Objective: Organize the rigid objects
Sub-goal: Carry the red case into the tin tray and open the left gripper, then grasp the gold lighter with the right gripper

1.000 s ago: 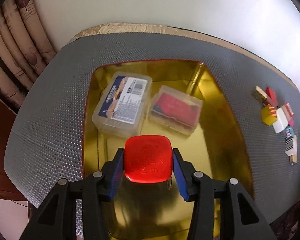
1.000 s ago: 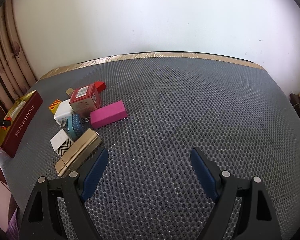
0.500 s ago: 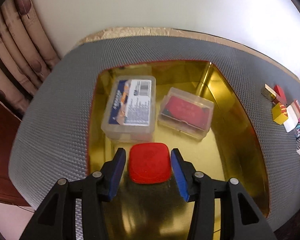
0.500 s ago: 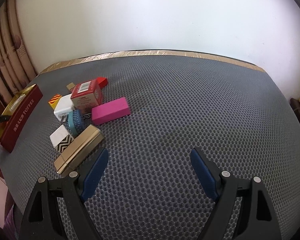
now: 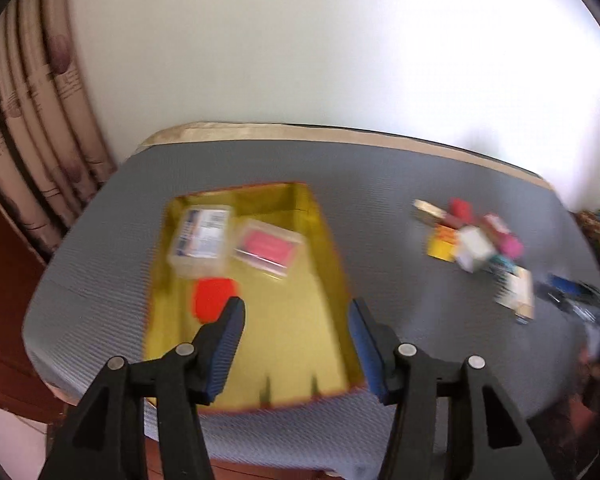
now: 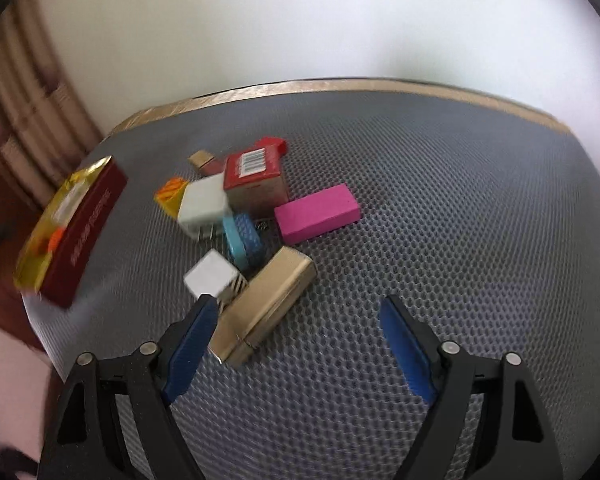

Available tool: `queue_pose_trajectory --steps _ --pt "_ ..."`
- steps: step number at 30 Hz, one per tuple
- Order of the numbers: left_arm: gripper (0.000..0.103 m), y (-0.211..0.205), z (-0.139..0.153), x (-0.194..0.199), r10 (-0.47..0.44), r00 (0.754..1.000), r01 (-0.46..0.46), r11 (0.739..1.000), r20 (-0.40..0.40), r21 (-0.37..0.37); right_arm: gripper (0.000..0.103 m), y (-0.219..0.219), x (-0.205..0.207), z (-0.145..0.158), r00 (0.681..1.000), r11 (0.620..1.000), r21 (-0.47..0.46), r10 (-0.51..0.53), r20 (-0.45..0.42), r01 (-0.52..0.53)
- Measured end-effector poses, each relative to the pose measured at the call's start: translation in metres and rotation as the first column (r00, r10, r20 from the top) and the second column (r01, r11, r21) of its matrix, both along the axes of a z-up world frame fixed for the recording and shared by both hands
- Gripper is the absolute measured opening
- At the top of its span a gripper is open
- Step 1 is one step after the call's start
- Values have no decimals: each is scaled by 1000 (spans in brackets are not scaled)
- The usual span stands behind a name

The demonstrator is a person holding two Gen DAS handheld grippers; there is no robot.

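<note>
We see the left gripper above the gold-lined tray w/ jaws apart and nothing between them; they've just been opening. The red rounded-square item lies flat on the tray floor, just left of the left blue pad, clear of both pads. Behind it in the tray: a clear plastic box w/ printed label and a 2nd clear box w/ pink-red contents, side by side; left view is motion-blurred. Tray sits on the grey mesh mat covering the counter; from the right view its outer wall is dark red w/ gold lettering. Right gripper has jaws wide apart, just been closing, gripping nothing; the gold rectangular box lies partly between them, its near end by the left pad, contact unclear. Beyond it a loose cluster, pieces touching or close: white cube w/ zigzag side, blue dotted block, white cube, yellow-orange block, red box w/ barcode, pink bar.
</note>
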State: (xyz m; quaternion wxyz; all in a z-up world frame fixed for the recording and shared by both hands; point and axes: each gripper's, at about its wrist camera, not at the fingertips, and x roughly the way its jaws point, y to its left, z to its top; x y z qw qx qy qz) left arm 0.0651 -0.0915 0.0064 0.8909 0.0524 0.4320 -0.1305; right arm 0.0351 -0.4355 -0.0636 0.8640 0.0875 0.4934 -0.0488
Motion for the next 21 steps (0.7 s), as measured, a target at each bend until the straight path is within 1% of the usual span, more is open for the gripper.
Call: queue_pose_trajectory --steps 2,4,7,10,13,17,21 --pt "55 -12 4 -15 -37 999 37 999 -2 -17 62 4 9 0 1000 1000 -2 -5 -22 5" --pt "55 -25 5 -25 -69 998 68 998 -3 -17 60 8 19 -4 998 999 -31 -21 -53 19" --pt "55 -37 3 -37 -105 994 104 994 -16 -35 55 15 32 -10 995 999 -33 -36 -94 33" --pt "55 -49 -1 -44 -119 993 119 993 -16 -8 48 24 41 -20 988 998 -37 -57 -141 52" --pt "55 -51 -4 -49 -136 991 136 991 -18 8 47 34 48 -31 980 996 -56 -82 -181 73" --pt "55 -46 -9 -51 -138 989 137 990 -43 -28 50 46 49 -34 978 992 -107 -87 -189 68" --pt "55 -43 -17 -49 -132 988 129 990 -82 -49 50 46 50 -35 977 994 -91 -74 -198 56"
